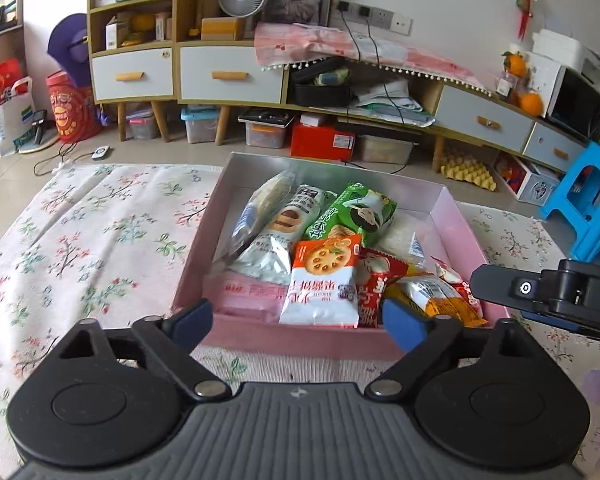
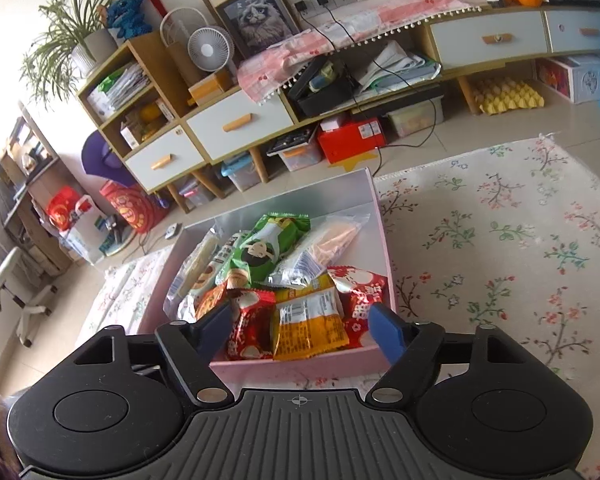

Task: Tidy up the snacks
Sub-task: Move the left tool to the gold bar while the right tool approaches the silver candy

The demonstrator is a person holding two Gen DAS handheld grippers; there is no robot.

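Observation:
A pink box (image 1: 300, 342) sits on a floral rug and holds several snack packets: an orange-and-white cracker packet (image 1: 324, 280), a green packet (image 1: 364, 208), red packets (image 1: 374, 280) and a yellow packet (image 1: 436, 300). My left gripper (image 1: 298, 322) is open and empty, just before the box's near wall. The right gripper's body (image 1: 560, 292) shows at the right edge. In the right wrist view, my right gripper (image 2: 300, 330) is open and empty over the box's (image 2: 300, 364) near end, above the yellow packet (image 2: 308, 324) and red packets (image 2: 248, 328).
The floral rug (image 1: 84, 240) spreads left of the box and also to its right (image 2: 500, 248). A low cabinet with drawers (image 1: 228, 72) runs along the back wall, with storage boxes beneath. A blue stool (image 1: 588, 208) stands at the right.

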